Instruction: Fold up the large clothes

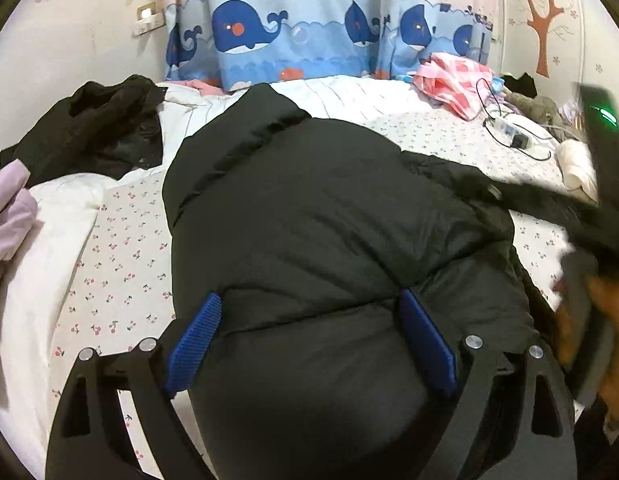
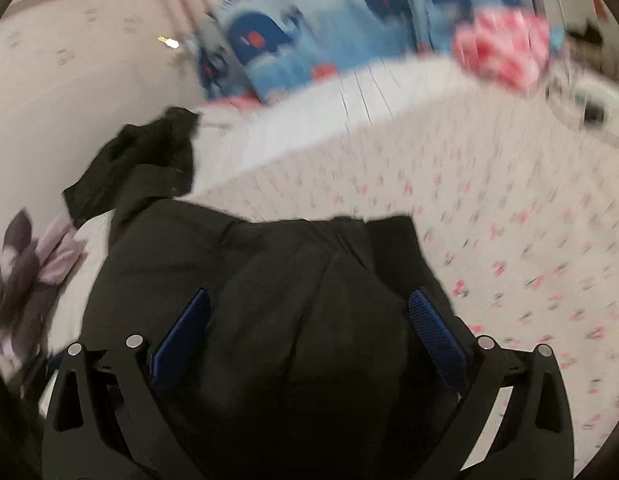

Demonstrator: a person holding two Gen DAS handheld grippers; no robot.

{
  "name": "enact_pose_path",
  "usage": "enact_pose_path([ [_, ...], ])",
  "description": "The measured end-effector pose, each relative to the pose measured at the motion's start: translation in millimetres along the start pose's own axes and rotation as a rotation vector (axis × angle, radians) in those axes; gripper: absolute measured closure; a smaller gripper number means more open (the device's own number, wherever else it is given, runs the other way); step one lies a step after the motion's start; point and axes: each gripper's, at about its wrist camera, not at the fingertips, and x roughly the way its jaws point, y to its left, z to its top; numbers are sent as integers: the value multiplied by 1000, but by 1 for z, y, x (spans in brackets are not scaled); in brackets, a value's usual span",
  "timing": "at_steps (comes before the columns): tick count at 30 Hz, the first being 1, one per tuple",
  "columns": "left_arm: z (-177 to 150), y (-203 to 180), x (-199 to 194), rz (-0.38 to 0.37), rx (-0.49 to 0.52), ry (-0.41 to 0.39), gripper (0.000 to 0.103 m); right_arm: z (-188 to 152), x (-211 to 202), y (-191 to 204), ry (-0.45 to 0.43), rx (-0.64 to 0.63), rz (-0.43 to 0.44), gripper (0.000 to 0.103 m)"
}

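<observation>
Puffer coat (image 1: 329,220): black, quilted in broad bands. Bedsheet (image 1: 121,248): white, sprinkled with small red cherries on green stems. Curtain (image 1: 293,36) at far side: pale pink above, blue band below with navy whales (red cheeks), sailboats and an orange fish. Far right, crumpled cloth (image 1: 453,76): pink and white check. Left tool (image 1: 311,344): black frame, blue ribbed pads (image 1: 197,340). Wall decal (image 1: 543,28): rust-brown tree.

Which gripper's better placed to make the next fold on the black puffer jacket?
Probably left. The left gripper straddles the black puffer jacket in a sharp view, wide jaws around its near bulge. The right gripper also straddles the fabric, but its view is motion-blurred, so its hold is unclear.
</observation>
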Motion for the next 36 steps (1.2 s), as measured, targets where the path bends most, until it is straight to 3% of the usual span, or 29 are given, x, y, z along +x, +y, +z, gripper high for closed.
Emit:
enact_pose_path([
  [4, -1, -1, -3, 10, 1, -9, 15, -28, 28, -19, 97, 105, 67, 7],
  [17, 0, -7, -2, 37, 20, -13, 15, -30, 37, -26, 111, 117, 76, 7],
  [23, 0, -2, -3, 52, 7, -17, 14, -32, -22, -22, -26, 30, 13, 7],
  [26, -1, 1, -4, 43, -5, -15, 11, -59, 4, -30, 109, 72, 24, 7],
  [30, -2, 2, 0, 49, -9, 5, 11, -55, 11, -27, 142, 22, 0, 7],
  [34, 0, 20, -5, -47, -76, 30, 11, -53, -17, -43, 86, 64, 16, 7],
  [36, -2, 47, -10, -141, -209, 45, 11, -55, -31, -51, 58, 71, -20, 7],
])
